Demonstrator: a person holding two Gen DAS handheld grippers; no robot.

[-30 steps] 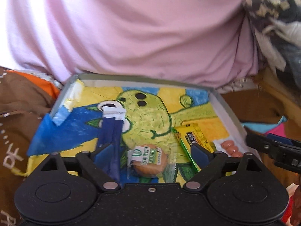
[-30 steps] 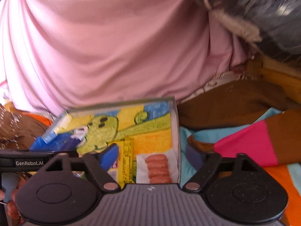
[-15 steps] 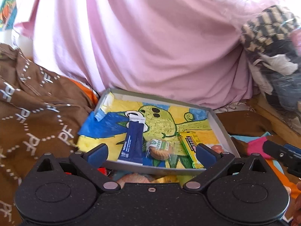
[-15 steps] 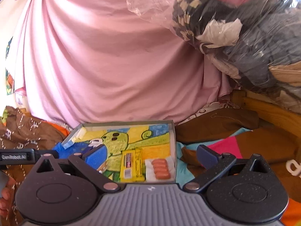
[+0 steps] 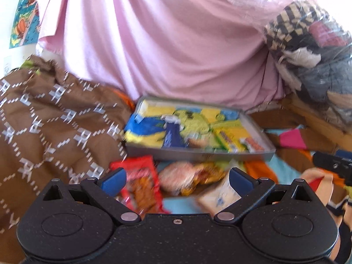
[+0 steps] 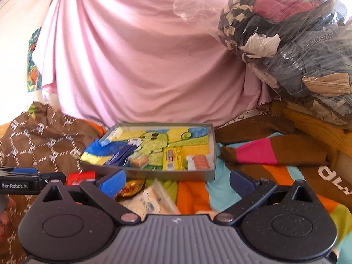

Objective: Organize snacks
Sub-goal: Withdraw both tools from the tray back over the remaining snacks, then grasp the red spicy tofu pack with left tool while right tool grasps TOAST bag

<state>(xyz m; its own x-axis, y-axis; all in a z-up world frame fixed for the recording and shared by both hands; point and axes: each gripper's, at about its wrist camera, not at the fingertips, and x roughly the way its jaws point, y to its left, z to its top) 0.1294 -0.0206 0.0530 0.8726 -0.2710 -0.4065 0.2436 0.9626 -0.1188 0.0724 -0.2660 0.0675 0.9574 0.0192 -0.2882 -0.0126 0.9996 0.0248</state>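
The grey tray (image 6: 154, 175) sat on the striped bedcover (image 6: 253, 189), against the pink sheet (image 6: 143, 66). Four snacks lay in a row along the tray's near edge: a blue stick pack (image 6: 120, 155) toward the left, a wrapped biscuit (image 6: 137, 160), a yellow packet (image 6: 172, 159), and a pack of small sausages (image 6: 200, 161) in the near right corner.

Still loose on the bedcover, just in front of the tray, were a red packet (image 5: 140, 187), a round bun (image 5: 177, 176), a gold-wrapped snack (image 5: 209, 172) and a pale sachet (image 5: 222, 198).

The left gripper (image 5: 177, 179) hovered over these loose items, jaws spread wide and empty. The right gripper (image 6: 176, 182) was likewise wide open, holding nothing.

By this evidence the task was roughly half complete: four items placed, four remaining.
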